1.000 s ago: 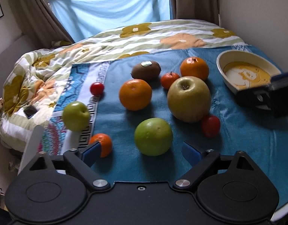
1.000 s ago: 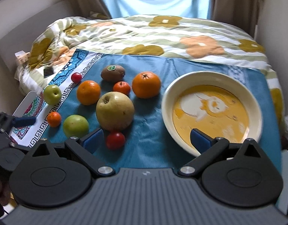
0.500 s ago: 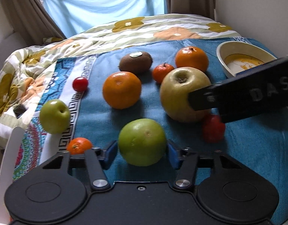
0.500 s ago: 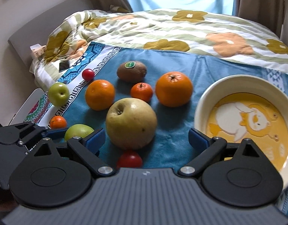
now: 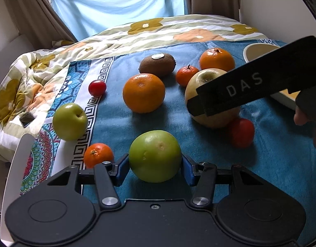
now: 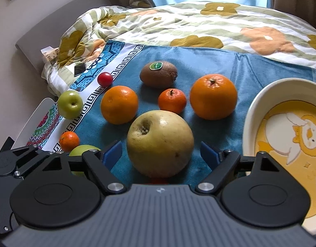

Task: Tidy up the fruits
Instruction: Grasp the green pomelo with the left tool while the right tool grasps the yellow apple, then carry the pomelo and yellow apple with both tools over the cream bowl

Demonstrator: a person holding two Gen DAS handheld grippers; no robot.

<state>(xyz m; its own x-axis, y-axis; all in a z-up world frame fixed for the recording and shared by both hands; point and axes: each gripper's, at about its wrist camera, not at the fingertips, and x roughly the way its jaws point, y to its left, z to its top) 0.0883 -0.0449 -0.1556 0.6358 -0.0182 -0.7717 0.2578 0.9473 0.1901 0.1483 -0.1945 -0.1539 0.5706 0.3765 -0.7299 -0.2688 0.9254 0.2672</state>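
My left gripper is shut on a big green citrus fruit; both blue pads touch its sides on the blue cloth. My right gripper is open, its fingers on either side of a large yellow pear with gaps at both sides. In the left wrist view the right gripper's black body covers part of the pear. A cream bowl with a yellow duck picture sits at the right.
Around lie two oranges, a kiwi, two mandarins, a green apple, a small tomato and a red tomato. A flowered quilt lies behind.
My left gripper closed on the green citrus fruit. My right gripper moved forward and left until its open fingers came around the yellow pear.
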